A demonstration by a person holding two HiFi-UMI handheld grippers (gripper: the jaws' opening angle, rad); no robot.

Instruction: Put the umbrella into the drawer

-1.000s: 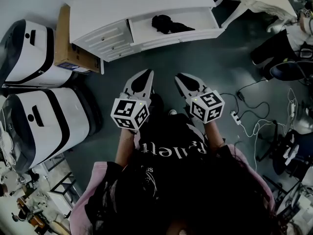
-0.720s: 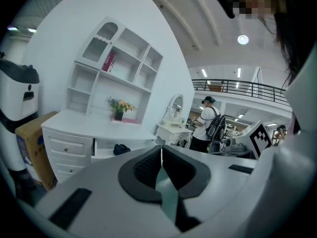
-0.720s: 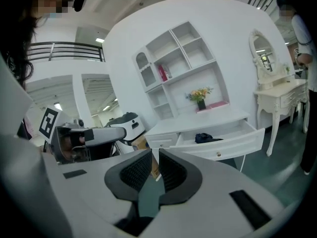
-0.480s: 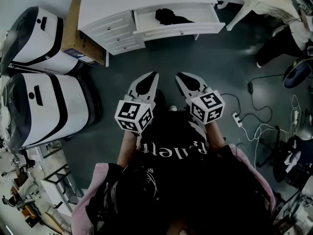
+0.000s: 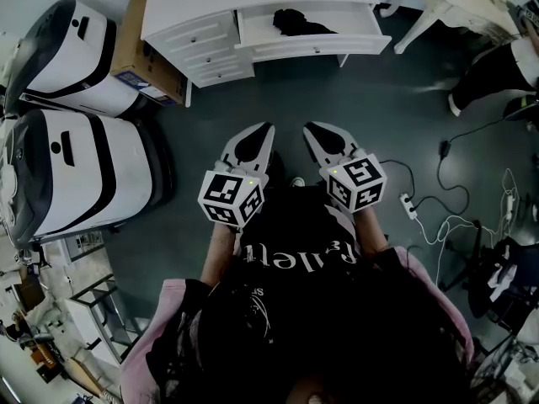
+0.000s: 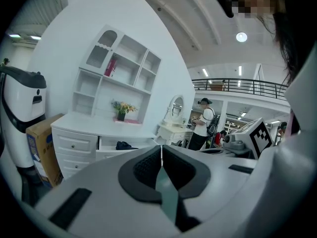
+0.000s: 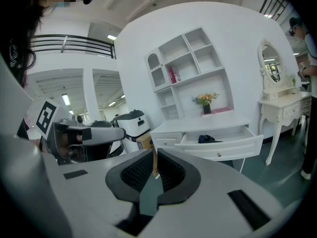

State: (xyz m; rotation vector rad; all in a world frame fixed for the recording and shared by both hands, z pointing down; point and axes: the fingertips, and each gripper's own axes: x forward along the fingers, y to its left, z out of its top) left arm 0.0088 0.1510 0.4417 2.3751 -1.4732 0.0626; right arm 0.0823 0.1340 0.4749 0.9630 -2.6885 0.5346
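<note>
Holding left gripper (image 5: 266,128) and right gripper (image 5: 311,128) side by side, near, both pinched together on nothing; facing umbrella (image 5: 295,22) lying in the open drawer (image 5: 313,47), far off.

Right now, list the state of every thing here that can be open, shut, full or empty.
Drawer: pulled open.
Umbrella: lying inside the open drawer.
Small drawers: pushed shut.
Left hand-held gripper: shut, nothing between its jaws.
Right hand-held gripper: shut, nothing between its jaws.
</note>
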